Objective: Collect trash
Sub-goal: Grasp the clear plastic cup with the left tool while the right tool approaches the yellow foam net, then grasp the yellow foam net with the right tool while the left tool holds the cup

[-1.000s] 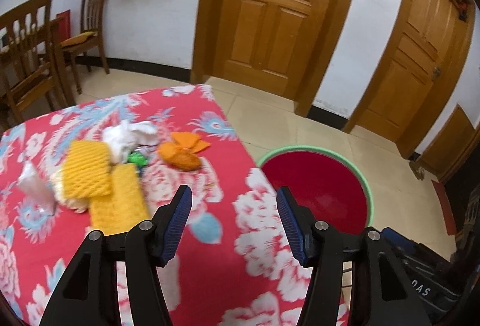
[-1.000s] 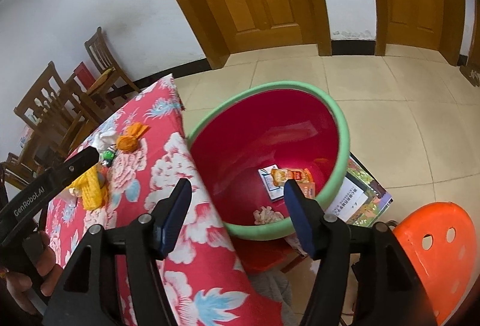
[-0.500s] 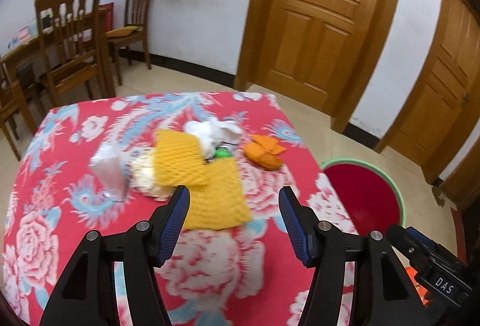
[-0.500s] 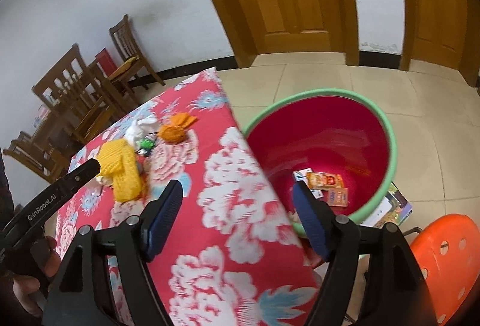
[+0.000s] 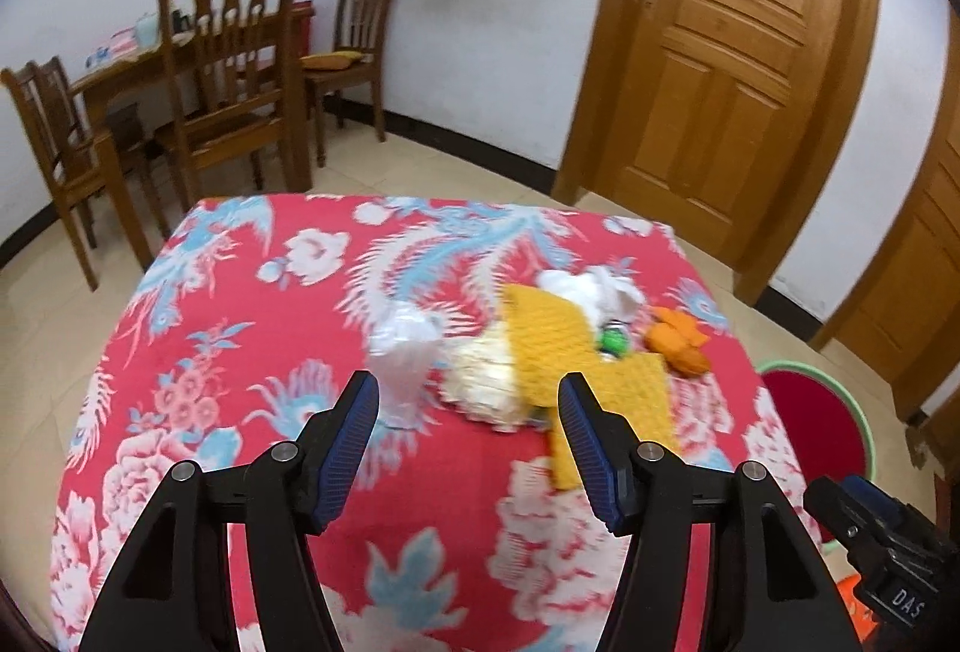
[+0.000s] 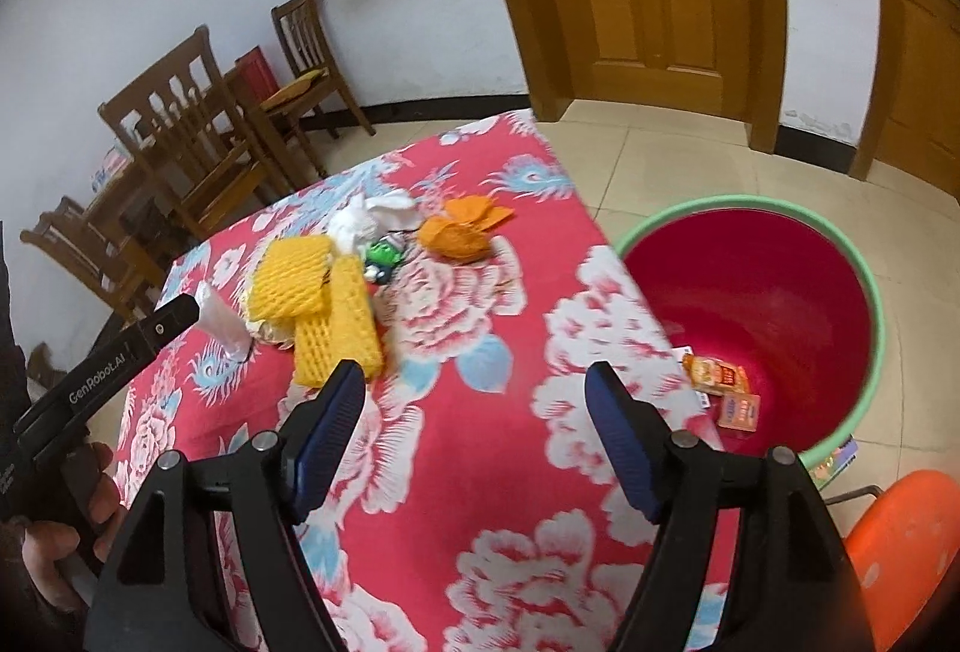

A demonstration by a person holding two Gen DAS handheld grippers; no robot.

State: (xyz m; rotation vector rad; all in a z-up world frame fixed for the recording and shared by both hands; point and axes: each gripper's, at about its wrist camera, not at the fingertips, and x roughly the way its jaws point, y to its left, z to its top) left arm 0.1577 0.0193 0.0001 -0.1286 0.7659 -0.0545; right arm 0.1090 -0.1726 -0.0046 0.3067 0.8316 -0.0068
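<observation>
Trash (image 5: 540, 352) lay heaped on the floral surface (image 5: 240, 352) ahead of my left gripper (image 5: 468, 406), jaws spread and empty. From the right wrist, my right gripper (image 6: 474, 400) hung likewise agape above that surface, the red bin (image 6: 768, 292) beside it holding wrappers (image 6: 720, 382).

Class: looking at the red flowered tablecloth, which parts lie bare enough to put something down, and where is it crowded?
Bare: the tablecloth from the yellow foam nets to the near edge, and the left side toward the wooden chairs. Crowded: the far right corner, with nets, white tissue, orange peel and clear plastic bag.
</observation>
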